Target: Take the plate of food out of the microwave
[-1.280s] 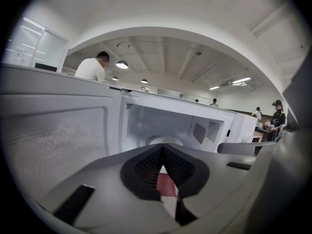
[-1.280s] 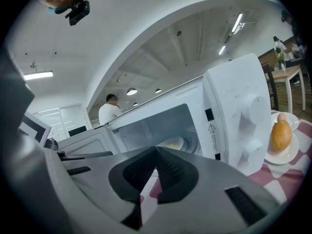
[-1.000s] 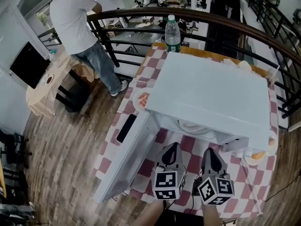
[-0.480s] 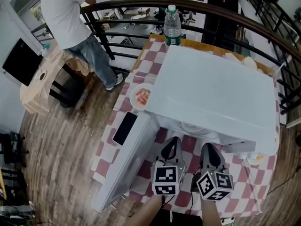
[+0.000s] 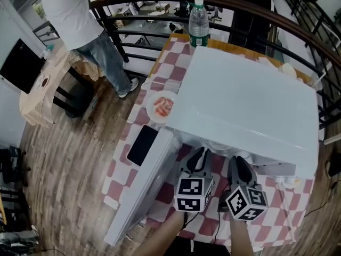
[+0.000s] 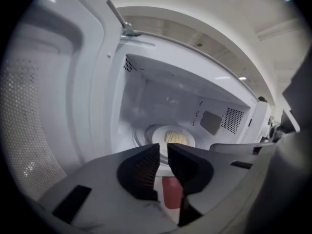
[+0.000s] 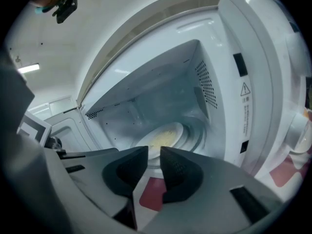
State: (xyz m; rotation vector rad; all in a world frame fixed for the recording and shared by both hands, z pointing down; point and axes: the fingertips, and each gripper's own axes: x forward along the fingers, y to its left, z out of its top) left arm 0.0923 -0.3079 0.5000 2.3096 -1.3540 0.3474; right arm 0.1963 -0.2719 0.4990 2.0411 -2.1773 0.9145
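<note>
The white microwave (image 5: pixel 245 89) stands on the checkered table with its door (image 5: pixel 141 185) swung open to the left. Inside, on the glass turntable, lies a white plate of pale yellow food (image 6: pixel 175 137) (image 7: pixel 163 138). My left gripper (image 5: pixel 199 156) (image 6: pixel 163 149) and right gripper (image 5: pixel 238 163) (image 7: pixel 154 153) sit side by side just in front of the opening, pointing at the plate and short of it. Both pairs of jaws are opening, with a narrow gap and nothing between them.
A water bottle (image 5: pixel 198 20) stands behind the microwave. A plate with pinkish food (image 5: pixel 162 106) lies on the table at its left side, and another dish (image 5: pixel 289 182) at its right front corner. A person in a white shirt (image 5: pixel 74 9) stands by the railing (image 5: pixel 266 15).
Both grippers have moved a little forward toward the microwave's opening. The head view has shifted forward over the microwave.
</note>
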